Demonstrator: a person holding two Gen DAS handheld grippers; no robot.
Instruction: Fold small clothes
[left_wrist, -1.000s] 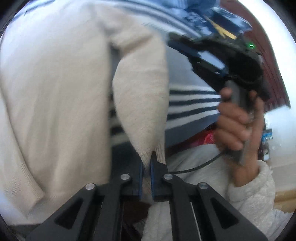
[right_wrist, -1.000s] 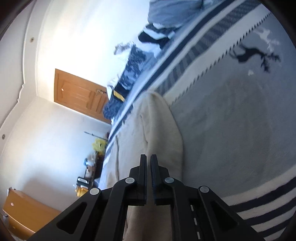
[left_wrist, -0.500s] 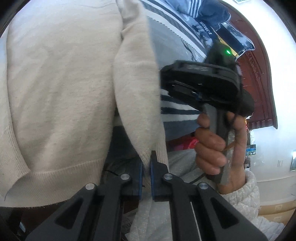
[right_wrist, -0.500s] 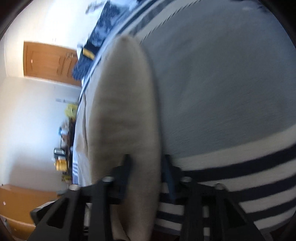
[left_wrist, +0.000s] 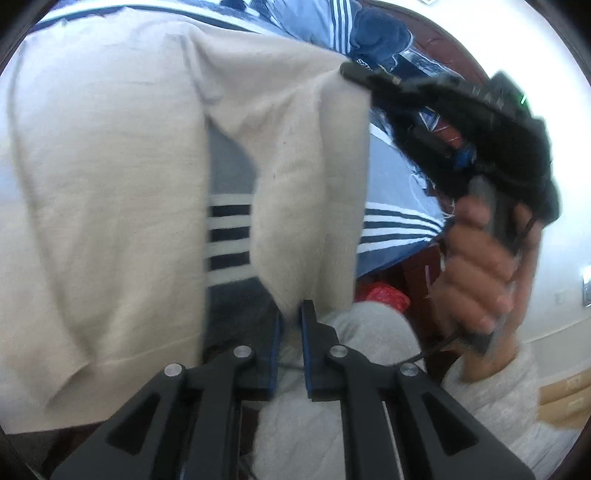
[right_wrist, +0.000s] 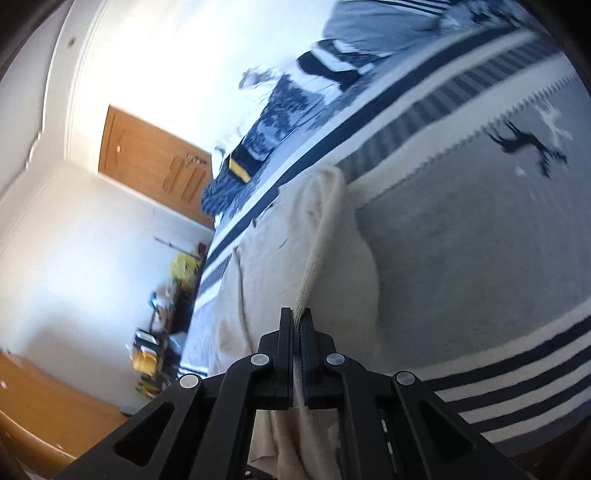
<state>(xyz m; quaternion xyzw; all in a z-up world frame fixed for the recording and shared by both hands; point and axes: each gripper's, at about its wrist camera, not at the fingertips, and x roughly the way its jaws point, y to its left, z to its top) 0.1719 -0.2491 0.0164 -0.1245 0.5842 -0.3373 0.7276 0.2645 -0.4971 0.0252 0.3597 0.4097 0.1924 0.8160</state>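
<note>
left wrist view: cream sweater (left_wrist: 110, 206) fills left and centre of frame, over grey striped blanket (left_wrist: 229, 218)
left gripper (left_wrist: 291, 325): fingers nearly together, pinching sleeve end (left_wrist: 306, 221)
right wrist view: right gripper (right_wrist: 296, 328) clamped on sweater's ribbed edge (right_wrist: 314, 266), frame centre
right hand (left_wrist: 480, 273): grips its handle, right of frame

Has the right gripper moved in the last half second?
Yes. In the left wrist view the right gripper has swung up and rightward, away from the striped blanket, gripping the cream sweater's sleeve.
</note>
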